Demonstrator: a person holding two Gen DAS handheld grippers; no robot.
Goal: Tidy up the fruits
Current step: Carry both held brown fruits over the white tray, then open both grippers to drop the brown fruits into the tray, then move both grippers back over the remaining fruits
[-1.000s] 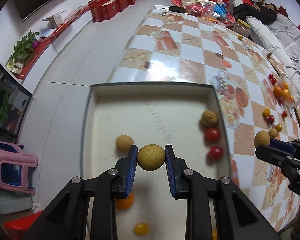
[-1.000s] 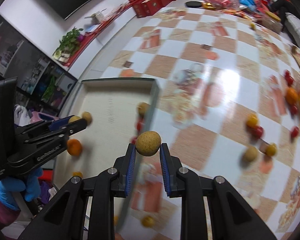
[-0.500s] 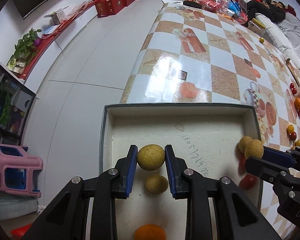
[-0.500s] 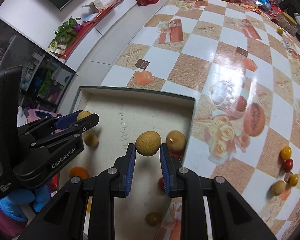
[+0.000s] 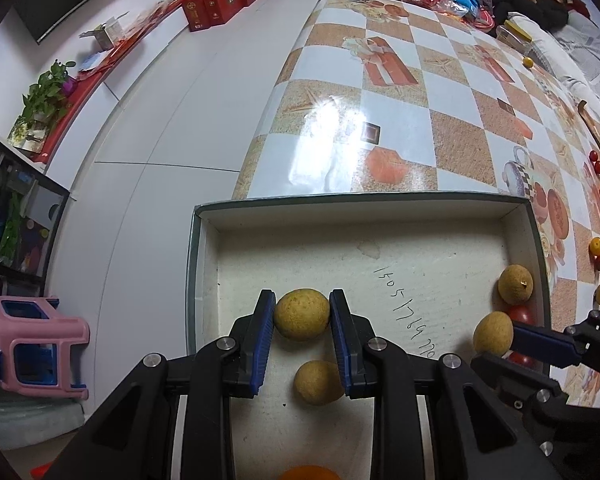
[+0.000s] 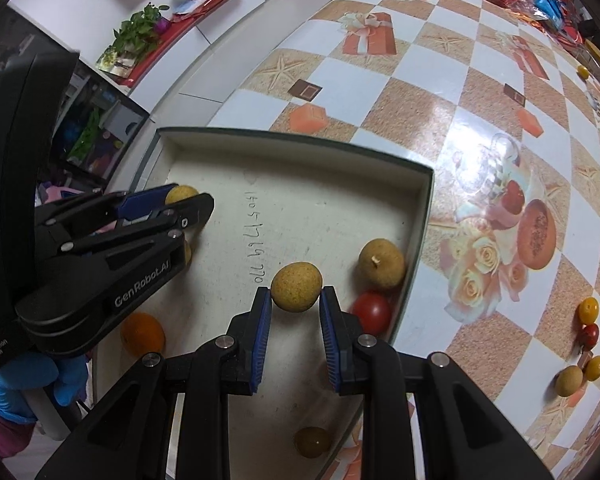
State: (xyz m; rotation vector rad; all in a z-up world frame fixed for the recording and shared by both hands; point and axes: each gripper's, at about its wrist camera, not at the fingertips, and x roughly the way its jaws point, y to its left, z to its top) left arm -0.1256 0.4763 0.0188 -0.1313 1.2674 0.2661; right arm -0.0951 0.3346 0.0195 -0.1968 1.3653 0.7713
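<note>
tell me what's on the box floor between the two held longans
In the right wrist view, only handwritten digits on the bare box floor lie between the left gripper's longan and the right gripper's longan.

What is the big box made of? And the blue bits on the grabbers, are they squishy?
The box looks like stiff cardboard: thin straight walls, a dark outer skin, and a matte pale floor with numbers handwritten on it. The blue pads on the left gripper look like ribbed rubber or soft plastic, going by their fine grooves. Whether they squish cannot be told; the brown fruit they hold shows no dent.
</note>
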